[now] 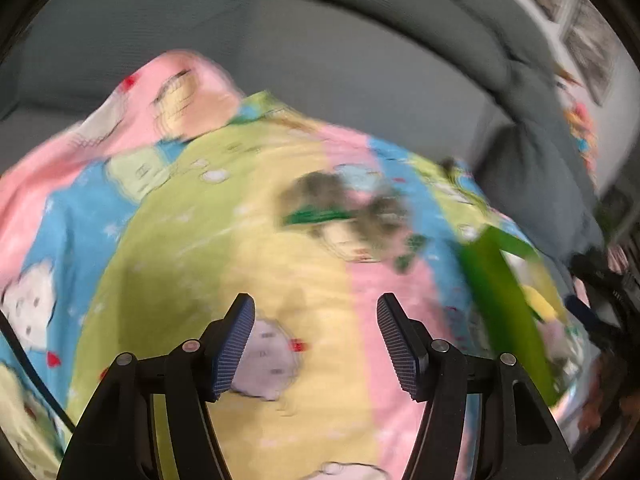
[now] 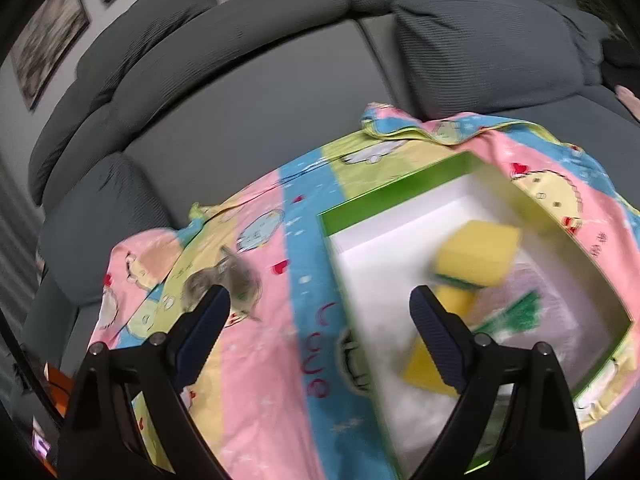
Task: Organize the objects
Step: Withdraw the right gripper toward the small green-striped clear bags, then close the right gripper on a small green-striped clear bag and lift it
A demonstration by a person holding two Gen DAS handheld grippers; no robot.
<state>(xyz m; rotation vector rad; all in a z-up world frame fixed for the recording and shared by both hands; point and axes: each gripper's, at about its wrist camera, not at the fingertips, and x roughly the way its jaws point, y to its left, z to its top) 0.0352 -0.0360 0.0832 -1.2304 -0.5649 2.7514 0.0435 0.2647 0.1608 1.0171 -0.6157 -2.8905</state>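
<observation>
A green-rimmed white box (image 2: 400, 196) sits on a pastel cartoon cloth (image 2: 264, 360) spread over a grey sofa. In it lie yellow sponges (image 2: 476, 256) and a clear packet with green print (image 2: 516, 312). A grey steel-wool scrubber (image 2: 236, 276) lies on the cloth left of the box; in the left wrist view it shows blurred (image 1: 340, 200) with a green strip. My right gripper (image 2: 320, 312) is open and empty above the box's left edge. My left gripper (image 1: 316, 328) is open and empty above the cloth (image 1: 200, 240), the box's edge (image 1: 504, 292) to its right.
Grey sofa cushions (image 2: 480, 48) rise behind the cloth, with the seat (image 1: 340, 60) beyond it. Framed pictures (image 2: 48, 40) hang on the wall. Dark objects (image 1: 608, 280) sit at the far right in the left wrist view.
</observation>
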